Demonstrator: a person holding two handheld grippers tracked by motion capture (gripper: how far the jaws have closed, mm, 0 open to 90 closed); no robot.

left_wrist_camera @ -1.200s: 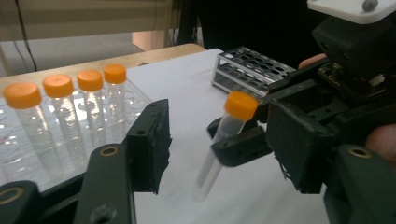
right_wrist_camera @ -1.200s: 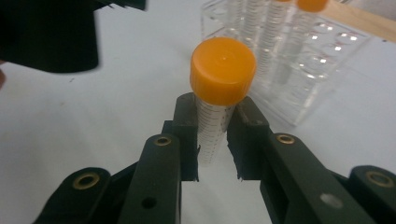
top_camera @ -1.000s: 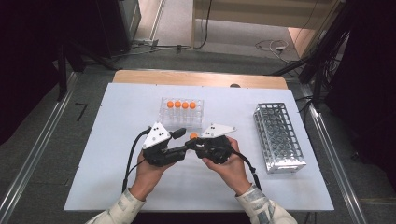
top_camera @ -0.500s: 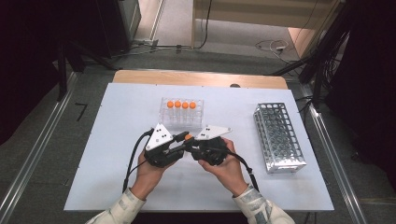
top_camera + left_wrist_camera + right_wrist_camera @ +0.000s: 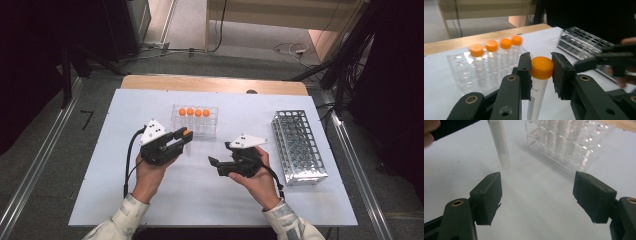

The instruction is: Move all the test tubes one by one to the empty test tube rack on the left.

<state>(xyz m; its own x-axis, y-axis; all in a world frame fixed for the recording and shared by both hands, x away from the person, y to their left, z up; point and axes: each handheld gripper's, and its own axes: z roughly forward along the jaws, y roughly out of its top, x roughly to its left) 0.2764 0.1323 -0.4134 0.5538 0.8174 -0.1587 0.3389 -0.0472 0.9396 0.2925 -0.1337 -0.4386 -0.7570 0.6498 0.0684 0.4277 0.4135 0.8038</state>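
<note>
Rack (image 5: pixel 196 122) holds four orange-capped tubes, left gripper (image 5: pixel 184 135) pinches a fifth tube (image 5: pixel 537 85) by its cap just beside it, right gripper (image 5: pixel 216 165) spread, mesh rack (image 5: pixel 298 146) empty.

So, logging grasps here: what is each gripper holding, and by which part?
Left gripper grips the tube by its orange cap; right gripper is open, holding nothing.

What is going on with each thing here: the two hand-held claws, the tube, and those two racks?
Left gripper: shut on the tube's orange cap.
Tube: capped, held upright by its cap.
Right gripper: jaws wide open, holding nothing.
Clear rack: standing on the table, four orange-capped tubes in its back row.
Metal rack: standing at the table's right side, no tubes seen in it.
</note>
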